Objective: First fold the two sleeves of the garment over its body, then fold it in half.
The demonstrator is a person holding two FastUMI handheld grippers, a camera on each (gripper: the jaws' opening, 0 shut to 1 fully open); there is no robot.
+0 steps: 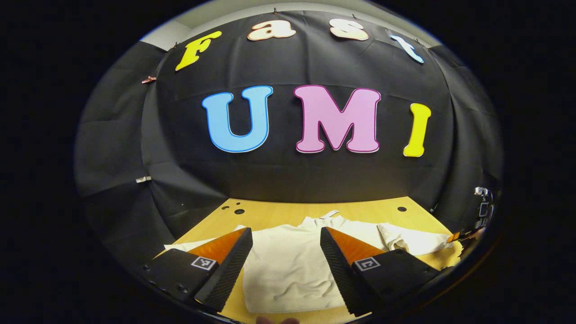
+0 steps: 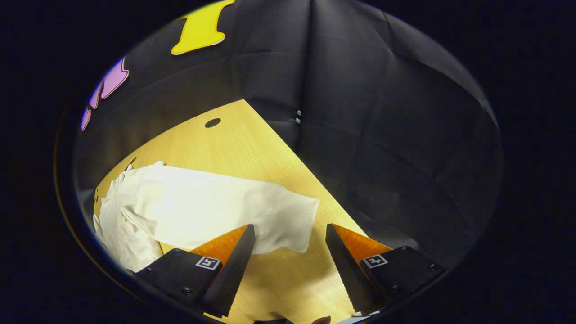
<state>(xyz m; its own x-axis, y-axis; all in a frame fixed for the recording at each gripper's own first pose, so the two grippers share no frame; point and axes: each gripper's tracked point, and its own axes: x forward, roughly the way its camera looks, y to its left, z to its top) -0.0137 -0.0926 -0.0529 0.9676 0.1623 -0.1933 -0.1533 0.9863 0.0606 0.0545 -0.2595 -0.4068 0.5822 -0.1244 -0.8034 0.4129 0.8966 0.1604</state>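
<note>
Hand-held gripper, right [image 2: 288, 238], open beside garment [image 2: 202, 207] sleeve; table [image 2: 252, 148] edge nr.

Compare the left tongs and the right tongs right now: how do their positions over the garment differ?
The left tongs hang over the garment's body; the right tongs hang by the outstretched sleeve's cuff. Cloth fills the gap between the left tongs' fingers, mostly bare wooden table between the right's. Both are open, gripping nothing.

The garment [image 1: 288, 265] is soft, matt, lightly creased cloth. The table [image 2: 252, 148] is smooth, grained wood with a faint sheen.
</note>
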